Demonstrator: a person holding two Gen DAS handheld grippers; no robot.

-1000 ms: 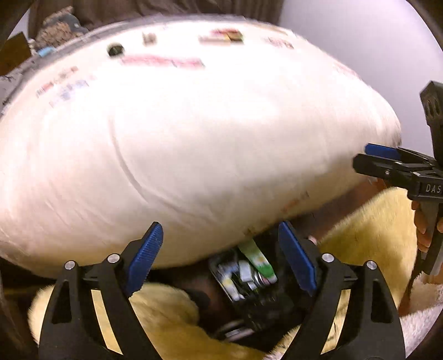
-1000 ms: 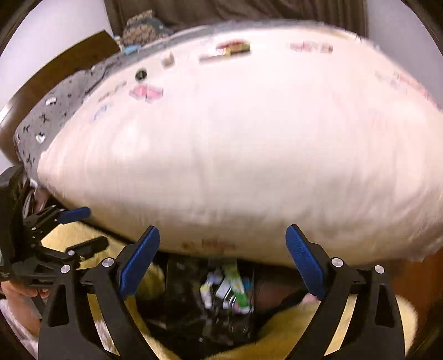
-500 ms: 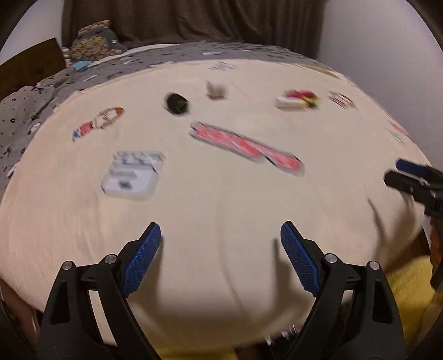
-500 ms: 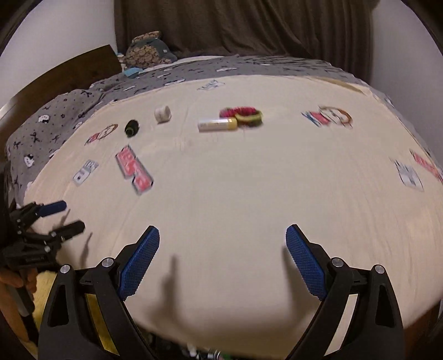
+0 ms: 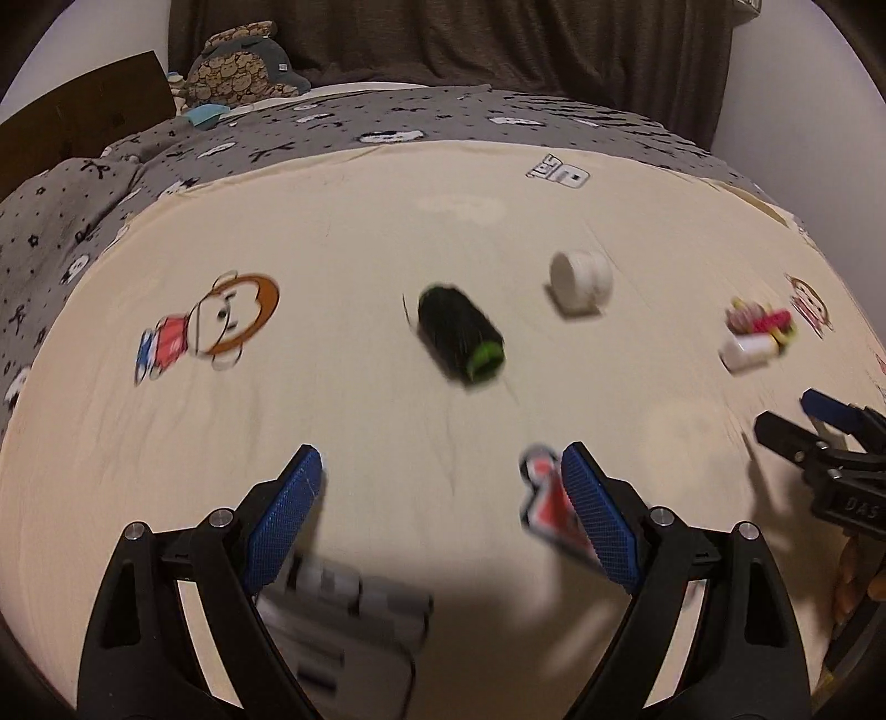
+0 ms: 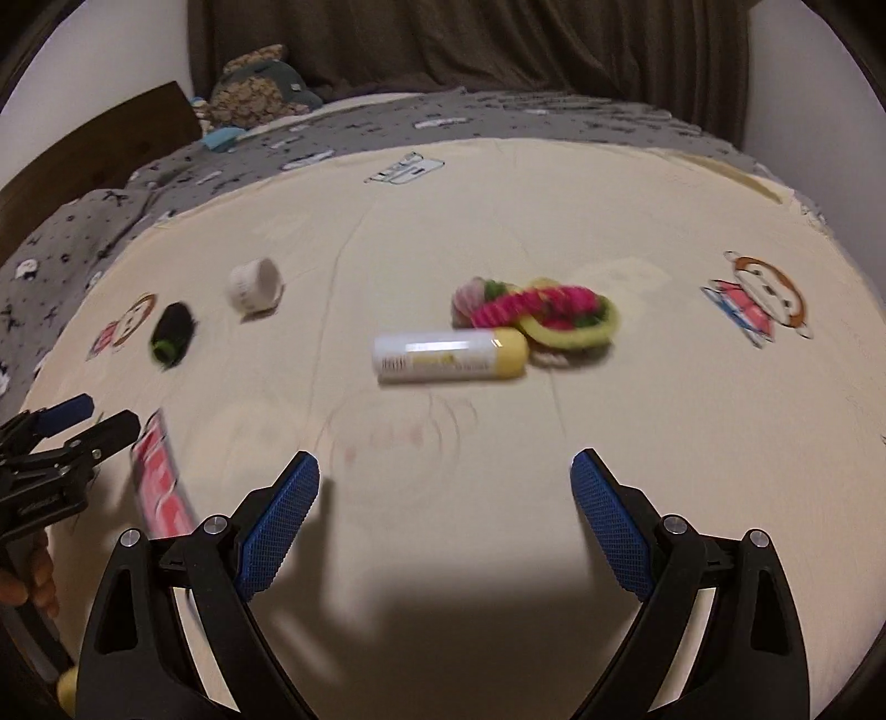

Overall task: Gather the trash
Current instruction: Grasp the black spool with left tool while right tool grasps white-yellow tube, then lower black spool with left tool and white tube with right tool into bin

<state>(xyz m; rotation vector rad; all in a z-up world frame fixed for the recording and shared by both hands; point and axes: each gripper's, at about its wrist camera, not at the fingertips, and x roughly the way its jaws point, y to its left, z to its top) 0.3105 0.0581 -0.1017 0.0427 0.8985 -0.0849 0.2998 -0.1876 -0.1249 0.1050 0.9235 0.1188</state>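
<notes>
Loose items lie on a cream bed sheet (image 5: 387,443). A black cylinder with a green end (image 5: 459,338) lies ahead of my open left gripper (image 5: 443,487); it also shows in the right wrist view (image 6: 173,331). A white cup (image 5: 580,277) lies on its side beyond it, also seen in the right wrist view (image 6: 255,285). A white tube with a yellow cap (image 6: 448,354) lies ahead of my open right gripper (image 6: 446,498), beside a pink and yellow-green bundle (image 6: 542,315). A red wrapper (image 5: 548,504) touches the left gripper's right finger.
A grey patterned blanket (image 5: 111,183) and a plush toy (image 5: 238,61) lie at the bed's far end by a dark curtain (image 6: 443,44). A wooden headboard (image 5: 72,133) is at far left. A grey printed patch (image 5: 343,615) lies under the left gripper.
Both grippers have risen from below the bed's edge and moved forward over the sheet. The items now look closer and larger. Both stay open.
</notes>
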